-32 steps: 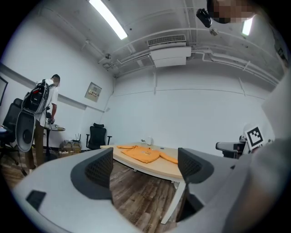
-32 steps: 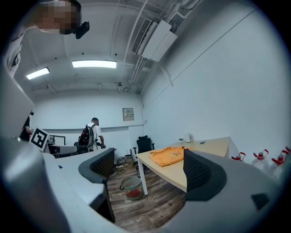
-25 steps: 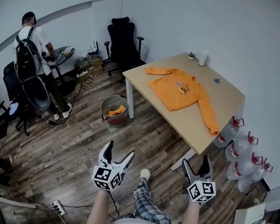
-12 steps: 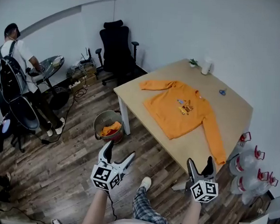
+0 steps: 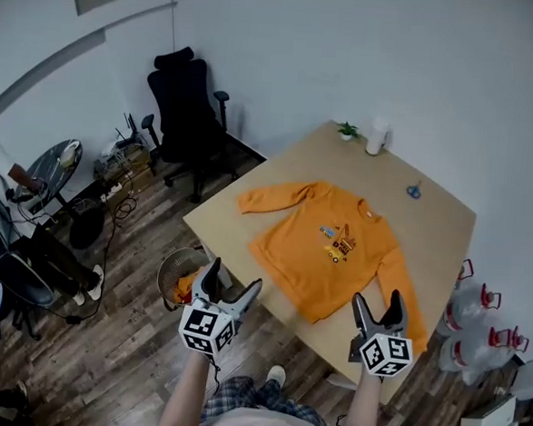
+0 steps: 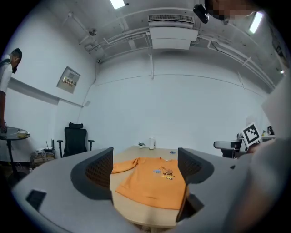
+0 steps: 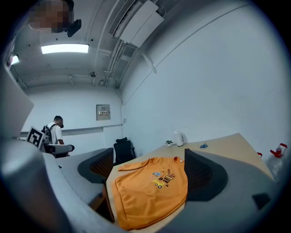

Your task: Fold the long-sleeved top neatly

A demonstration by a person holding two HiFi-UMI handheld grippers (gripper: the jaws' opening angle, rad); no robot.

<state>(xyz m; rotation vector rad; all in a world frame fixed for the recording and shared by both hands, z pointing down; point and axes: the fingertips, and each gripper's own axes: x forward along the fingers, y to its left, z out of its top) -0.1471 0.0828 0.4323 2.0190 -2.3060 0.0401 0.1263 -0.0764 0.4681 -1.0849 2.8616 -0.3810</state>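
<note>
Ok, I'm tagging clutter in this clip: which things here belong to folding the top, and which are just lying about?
For the job: orange long-sleeved top, table, left gripper, right gripper, both open.
Lying about: potted plant, white jug, small blue item, office chair, water bottles.

Head view: the light wooden rectangular table [image 5: 434,224] and the orange long-sleeved top [image 5: 328,248] are seen steeply from above, from just off the near edge. Gripper views: both are set low near that edge and are faced across the table. The spread top is shared by all three views.
</note>
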